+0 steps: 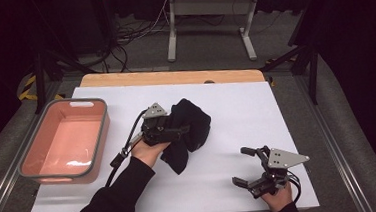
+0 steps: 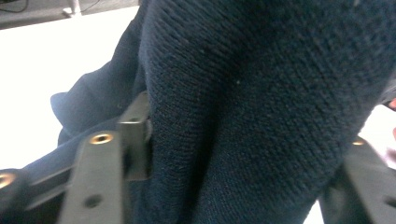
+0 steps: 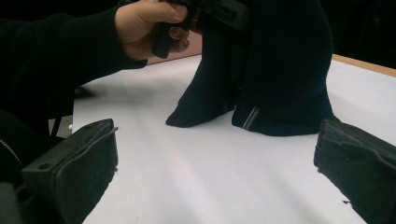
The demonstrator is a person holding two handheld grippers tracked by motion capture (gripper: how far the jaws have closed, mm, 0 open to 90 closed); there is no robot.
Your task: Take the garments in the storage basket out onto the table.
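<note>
A dark navy knit garment (image 1: pixel 190 128) lies bunched near the middle of the white counter (image 1: pixel 236 107) in the high view, with a tail of cloth trailing toward the lower centre. The left gripper (image 1: pixel 180 130) is pushed into the heap from its left side. In the left gripper view, the ribbed fabric (image 2: pixel 252 107) bulges between the two black jaws, which stand partly apart; the cloth sits between them, but whether the pads press on it cannot be told from these pictures. The right gripper (image 1: pixel 244 166) rests at the lower right of the high view, well apart from the garment, with its jaws spread wide and nothing between them. Its own view shows the garment (image 3: pixel 280 70) ahead, with the hem draped down onto the counter.

A coral-pink bin (image 1: pixel 65 142) with a grey rim stands empty at the left of the high view, beside the left hand (image 1: pixel 149 151).

The main risk, in my judgement, is the loose hold. If the left gripper lifts with so thick a fold only half pinched, the knit could slide out and drop back in a heap. The trailing end might also drag across the counter or catch on the bin rim if the garment is carried that way.
</note>
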